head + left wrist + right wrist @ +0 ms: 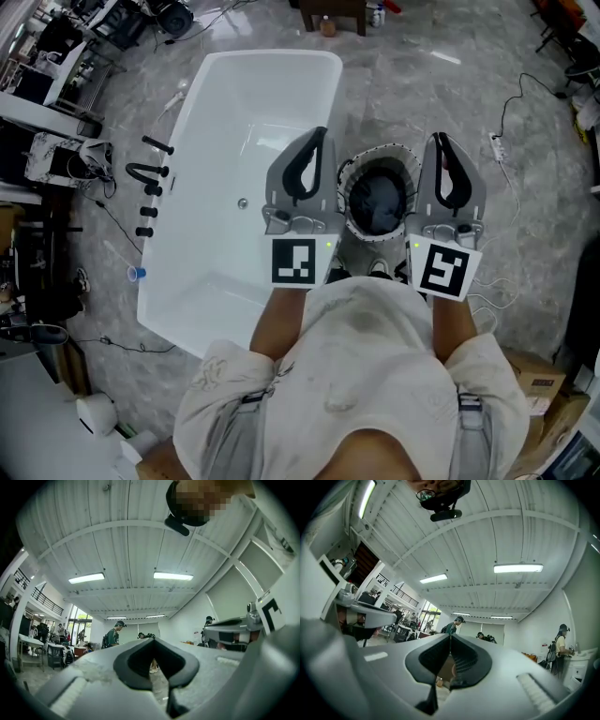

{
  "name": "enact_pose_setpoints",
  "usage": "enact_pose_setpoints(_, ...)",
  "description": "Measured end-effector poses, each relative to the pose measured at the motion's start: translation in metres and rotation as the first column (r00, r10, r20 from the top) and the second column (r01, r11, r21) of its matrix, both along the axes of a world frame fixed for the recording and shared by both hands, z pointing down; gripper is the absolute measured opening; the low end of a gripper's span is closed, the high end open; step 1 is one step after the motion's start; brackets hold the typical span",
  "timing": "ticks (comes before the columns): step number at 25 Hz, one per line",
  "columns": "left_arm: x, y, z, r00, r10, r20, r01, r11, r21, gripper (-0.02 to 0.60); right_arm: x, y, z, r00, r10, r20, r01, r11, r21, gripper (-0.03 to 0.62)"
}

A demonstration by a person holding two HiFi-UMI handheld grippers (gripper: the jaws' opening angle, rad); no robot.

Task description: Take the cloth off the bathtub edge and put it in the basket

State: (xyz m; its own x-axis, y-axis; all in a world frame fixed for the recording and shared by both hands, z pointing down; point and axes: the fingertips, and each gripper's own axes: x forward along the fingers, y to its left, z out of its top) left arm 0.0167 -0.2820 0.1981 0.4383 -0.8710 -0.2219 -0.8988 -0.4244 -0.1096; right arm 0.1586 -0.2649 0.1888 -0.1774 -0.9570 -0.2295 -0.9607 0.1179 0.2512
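Cloth [375, 202] lies in basket [375, 150] — between left tool [321, 139], right tool [439, 141].

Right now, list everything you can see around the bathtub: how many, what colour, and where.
bathtub: one, white, centre-left on the floor
basket: one, pale rim, by the tub's right side
cloth: one, dark, inside the basket
tap fittings: one set, black, along the tub's left edge
cup: one, blue, floor left of the tub
power strip: one, white, floor at right
cardboard boxes: at least two, brown, lower right
left gripper: one, grey, shut and empty, left of the basket
right gripper: one, grey, shut and empty, right of the basket
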Motion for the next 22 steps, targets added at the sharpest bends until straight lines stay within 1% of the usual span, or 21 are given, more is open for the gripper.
enact_pose_setpoints(1, 0.002, 0.001, -0.001, 1.000, 0.004, 0.003, -0.004, 1.000, 0.006, 0.000, 0.001, 0.000, 0.000, 1.000, -0.001, -0.006, 0.001, 1.000, 0.003, 0.003)
enact_pose_setpoints(6, 0.010, -0.002, 0.003, 1.000, 0.015, 0.006, -0.015, 1.000, -0.002, 0.000, 0.007, -0.005, 0.006, 1.000, -0.002, -0.003, 0.002, 1.000, -0.021, 0.002)
enact_pose_setpoints(9, 0.012, -0.003, 0.006, 1.000, 0.016, 0.010, -0.015, 1.000, -0.001, 0.000, 0.010, -0.008, 0.007, 1.000, -0.009, 0.009, 0.009, 1.000, -0.004, 0.002)
enact_pose_setpoints(13, 0.015, -0.003, 0.007, 1.000, 0.013, 0.015, -0.013, 1.000, -0.005, 0.000, 0.009, -0.010, 0.012, 1.000, -0.022, 0.002, 0.022, 0.999, -0.036, 0.002)
enact_pose_setpoints(18, 0.007, -0.003, 0.001, 1.000, 0.005, 0.019, -0.005, 1.000, 0.001, 0.000, 0.001, -0.014, 0.009, 0.999, -0.032, 0.012, 0.032, 0.999, -0.026, 0.002)
enact_pose_setpoints(22, 0.001, -0.003, -0.001, 1.000, -0.003, 0.017, 0.002, 1.000, 0.003, 0.000, -0.006, -0.016, 0.011, 0.999, -0.041, 0.003, 0.042, 0.998, -0.041, 0.002)
